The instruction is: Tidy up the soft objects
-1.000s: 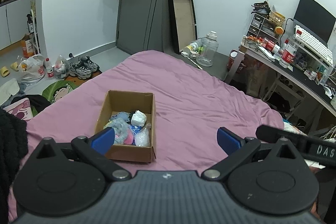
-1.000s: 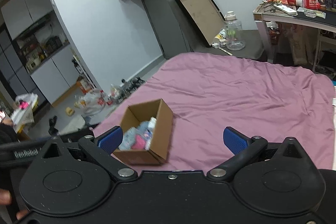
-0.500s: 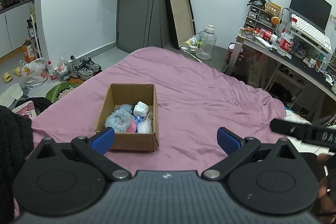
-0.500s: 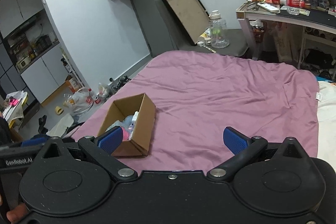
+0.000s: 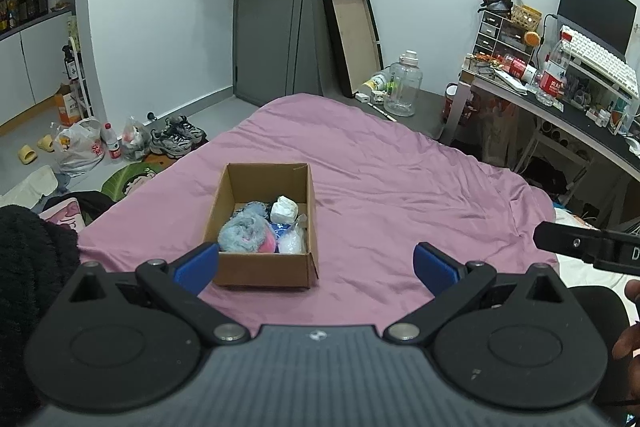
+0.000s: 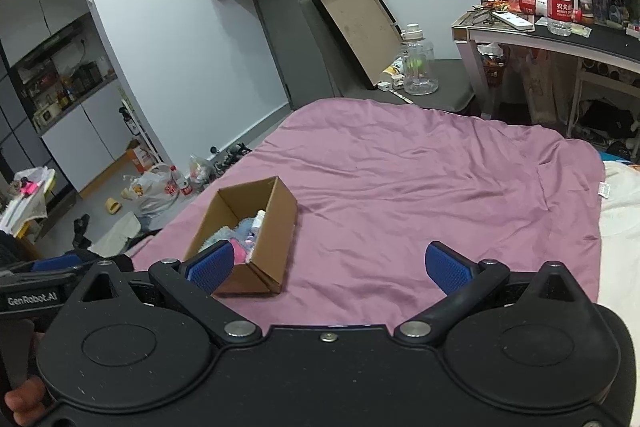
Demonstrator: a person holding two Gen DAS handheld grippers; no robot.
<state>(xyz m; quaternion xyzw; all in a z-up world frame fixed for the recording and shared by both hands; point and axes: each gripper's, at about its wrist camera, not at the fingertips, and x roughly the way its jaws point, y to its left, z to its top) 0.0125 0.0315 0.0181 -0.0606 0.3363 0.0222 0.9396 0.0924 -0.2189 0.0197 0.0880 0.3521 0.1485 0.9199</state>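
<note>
I hold both tools spread and empty above the purple bed, the cardboard box (image 5: 264, 227) of soft items ahead, nearer my left tool (image 5: 316, 267) than my right tool (image 6: 330, 269).

One cardboard box (image 5: 264, 269) sits on one pink bedspread (image 5: 400, 187). Inside it at least four soft items show: one grey-blue fluffy piece (image 5: 244, 233), one pink piece (image 5: 269, 245), one white bundle (image 5: 283, 209) and one clear bag (image 5: 292, 243); any others are hidden. Two grippers, left gripper (image 5: 316, 265) and right gripper (image 6: 330, 267), each have two blue fingertips spread wide apart.
</note>
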